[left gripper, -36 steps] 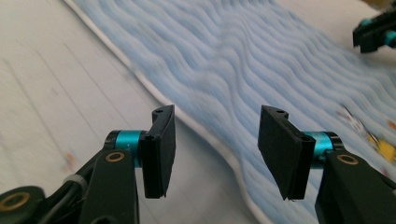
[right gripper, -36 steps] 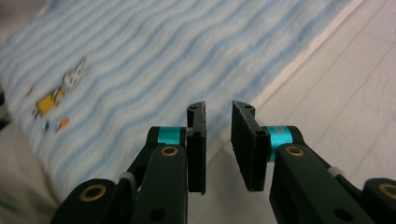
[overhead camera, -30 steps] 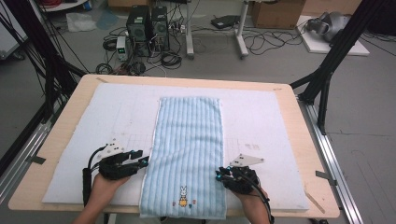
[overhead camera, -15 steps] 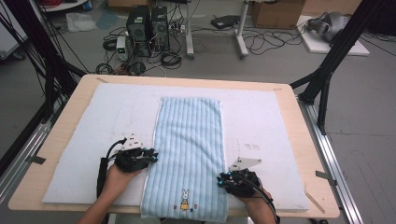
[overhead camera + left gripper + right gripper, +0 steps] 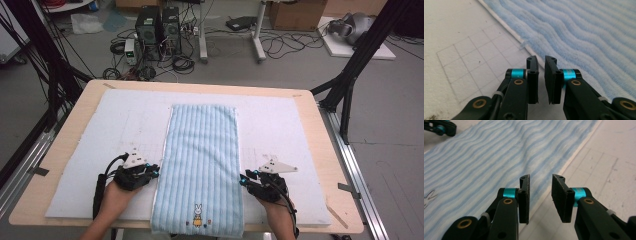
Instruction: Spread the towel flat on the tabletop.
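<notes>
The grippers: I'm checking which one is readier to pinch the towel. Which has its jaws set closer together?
The left gripper: a thin slit parts its jaws at the blue towel's left edge. The right gripper, at the opposite edge, shows a clearly wider gap.

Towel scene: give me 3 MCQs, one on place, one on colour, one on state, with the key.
1. Where does the towel lie relative to the two grippers?
A. Between them
B. Left of both
C. Right of both

2. What colour is the towel?
A. Red check
B. Light blue with paler stripes
C. Plain green

3. How do the left gripper jaws stand?
A. Clamped on the towel's middle
B. Holding a cup
C. A narrow gap, nothing pinched

Key: 1 A, since in the high view the left gripper sits at one long edge and the right gripper at the other. 2 B, as both gripper views show blue and pale stripes. 3 C, because the left gripper view shows a slim gap over the towel's hem; these jaws have just been closing.
</notes>
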